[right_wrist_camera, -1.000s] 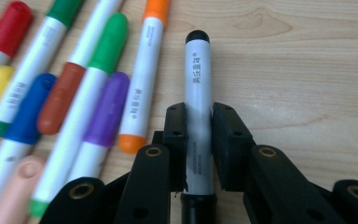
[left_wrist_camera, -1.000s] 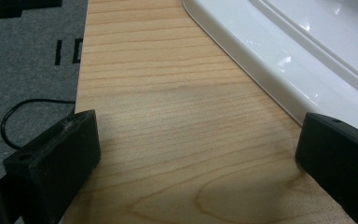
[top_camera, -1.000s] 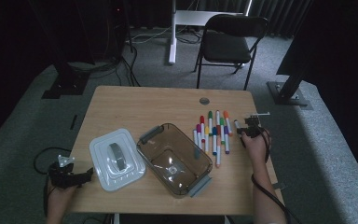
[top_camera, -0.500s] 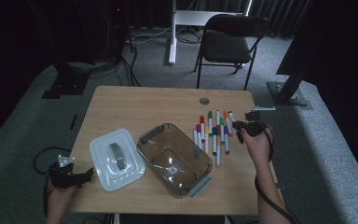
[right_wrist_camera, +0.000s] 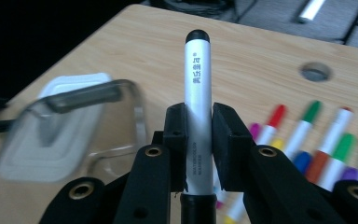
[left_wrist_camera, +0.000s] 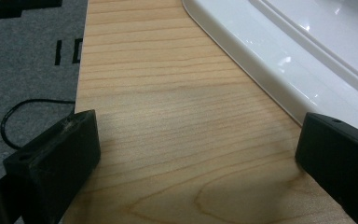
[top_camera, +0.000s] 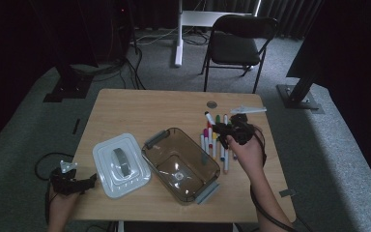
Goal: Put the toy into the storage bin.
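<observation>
One black-capped marker [right_wrist_camera: 198, 112] is clamped between the jaws of the right gripper [right_wrist_camera: 199, 140], which are closed onto its white barrel near mid-length. In the right gripper view the marker points forward along the jaws, cap outward, above the wooden table [right_wrist_camera: 256, 42]. In the high view the right gripper [top_camera: 232, 131] is over the row of markers [top_camera: 211, 141], just to the right of the clear container [top_camera: 181, 165].

Handling: judged from its build, the marker is light and rigid, a smooth plastic cylinder. The barrel is likely slippery and can pivot or slide between flat pads. A hold at mid-barrel, as here, keeps it balanced; a hold at the cap risks pulling the cap off.

Left gripper [top_camera: 70, 182]: jaws wide open, nothing between them. It sits at the table's near left edge beside the white lid [left_wrist_camera: 307, 60].

Materials and shapes:
- Container: transparent brownish plastic, rectangular with rounded corners, grey latches at both ends, empty. Hard and smooth.
- Lid: glossy white plastic, stepped rim, grey centre tab, lying flat just left of the container.
- Remaining markers: white barrels with coloured caps (red, green, orange, purple, blue, yellow), lying side by side on the table.
- Table: pale wood grain, matte, with a round cable grommet [top_camera: 212, 104] near its far edge.
</observation>
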Available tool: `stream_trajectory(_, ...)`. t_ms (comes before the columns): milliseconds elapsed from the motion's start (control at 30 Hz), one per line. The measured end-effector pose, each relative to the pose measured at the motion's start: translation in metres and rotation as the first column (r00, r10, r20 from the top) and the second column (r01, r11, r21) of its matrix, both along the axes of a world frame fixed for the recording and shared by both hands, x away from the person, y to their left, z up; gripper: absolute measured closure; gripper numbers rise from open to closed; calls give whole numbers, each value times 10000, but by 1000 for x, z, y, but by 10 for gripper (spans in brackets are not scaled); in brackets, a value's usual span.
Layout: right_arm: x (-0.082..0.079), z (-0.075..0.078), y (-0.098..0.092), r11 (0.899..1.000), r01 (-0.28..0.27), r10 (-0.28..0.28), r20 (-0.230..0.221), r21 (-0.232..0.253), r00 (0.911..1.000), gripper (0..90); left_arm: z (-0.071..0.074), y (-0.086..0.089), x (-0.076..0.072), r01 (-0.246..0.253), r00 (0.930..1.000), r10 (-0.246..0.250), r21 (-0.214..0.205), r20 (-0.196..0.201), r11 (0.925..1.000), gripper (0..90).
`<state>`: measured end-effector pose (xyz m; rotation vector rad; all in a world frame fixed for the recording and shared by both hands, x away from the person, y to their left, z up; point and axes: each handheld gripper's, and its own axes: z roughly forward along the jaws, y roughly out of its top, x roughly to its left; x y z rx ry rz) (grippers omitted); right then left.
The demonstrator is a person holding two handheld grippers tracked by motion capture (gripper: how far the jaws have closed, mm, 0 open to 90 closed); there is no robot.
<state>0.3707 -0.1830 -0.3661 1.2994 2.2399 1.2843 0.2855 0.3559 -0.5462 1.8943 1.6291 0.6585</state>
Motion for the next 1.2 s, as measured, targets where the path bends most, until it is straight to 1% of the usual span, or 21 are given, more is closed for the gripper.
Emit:
stream_trajectory(100, -6, 2, 15, 9988, -487, 488, -84, 59, 9988, 765, 0, 0, 0, 4, 10000, -4, -4, -4, 10000, 5)
stream_trajectory(133, -9, 1, 21, 9974, -710, 712, -224, 128, 9972, 765, 0, 0, 0, 6, 10000, -6, -1, -16, 10000, 4)
stream_trajectory(200, -12, 1, 30, 9959, -900, 901, -300, 76, 9955, 765, 0, 0, 0, 3, 10000, -3, -4, -14, 10000, 5)
stream_trajectory(233, -14, 0, 35, 9944, -1053, 1055, -434, 74, 9935, 765, 0, 0, 0, -1, 10000, 1, -6, -8, 10000, 4)
stream_trajectory(333, -18, -4, 50, 9908, -1344, 1334, -631, -123, 9891, 765, 0, 0, 0, -34, 10000, 34, -9, 5, 10000, 5)
stream_trajectory(433, -24, -8, 69, 9848, -1671, 1639, -654, -475, 9843, 765, 0, -1, 0, -53, 10000, 53, -8, 4, 10000, 5)
stream_trajectory(500, -26, -11, 77, 9812, -1871, 1831, -781, -467, 9800, 765, 0, -1, 0, -47, 10000, 47, -4, -20, 10000, 5)
stream_trajectory(600, -29, -18, 91, 9740, -2197, 2129, -1079, -554, 9711, 765, 0, -1, 0, -45, 10000, 45, -3, -22, 10000, 4)
stream_trajectory(700, -32, -25, 102, 9685, -2414, 2313, -1378, -616, 9631, 765, 0, -1, 0, -43, 10000, 43, -5, -22, 10000, 5)
stream_trajectory(767, -33, -31, 109, 9639, -2555, 2419, -1546, -751, 9579, 765, 0, -1, 0, -45, 10000, 45, -5, -25, 10000, 5)
stream_trajectory(833, -34, -36, 114, 9597, -2697, 2538, -1686, -789, 9525, 765, 0, -1, 0, -44, 10000, 44, -8, -21, 10000, 5)
stream_trajectory(867, -34, -38, 118, 9567, -2759, 2567, -1787, -922, 9498, 765, 0, -1, 0, -43, 10000, 43, -4, -22, 10000, 5)
stream_trajectory(933, -34, -43, 122, 9526, -2922, 2711, -1999, -845, 9416, 765, 0, -1, 0, -39, 10000, 39, -4, -37, 10000, 5)
stream_trajectory(1000, -34, -47, 127, 9489, -2997, 2741, -2125, -988, 9379, 765, 0, -1, 0, -50, 10000, 50, -10, -15, 10000, 5)
stream_trajectory(1033, -33, -50, 130, 9461, -3099, 2825, -2278, -946, 9318, 765, 0, -1, 0, -50, 10000, 50, -8, -12, 10000, 5)
stream_trajectory(1100, -32, -53, 134, 9417, -3208, 2900, -2394, -1011, 9266, 765, 0, -1, 0, -48, 10000, 48, -8, -5, 10000, 5)
stream_trajectory(1167, -31, -57, 139, 9363, -3366, 3008, -2658, -1002, 9159, 765, 0, -1, 0, -49, 10000, 49, -5, -10, 10000, 4)
stream_trajectory(1200, -31, -58, 141, 9343, -3408, 3027, -2727, -1044, 9132, 765, 0, -1, 0, -46, 10000, 46, -7, -7, 10000, 5)
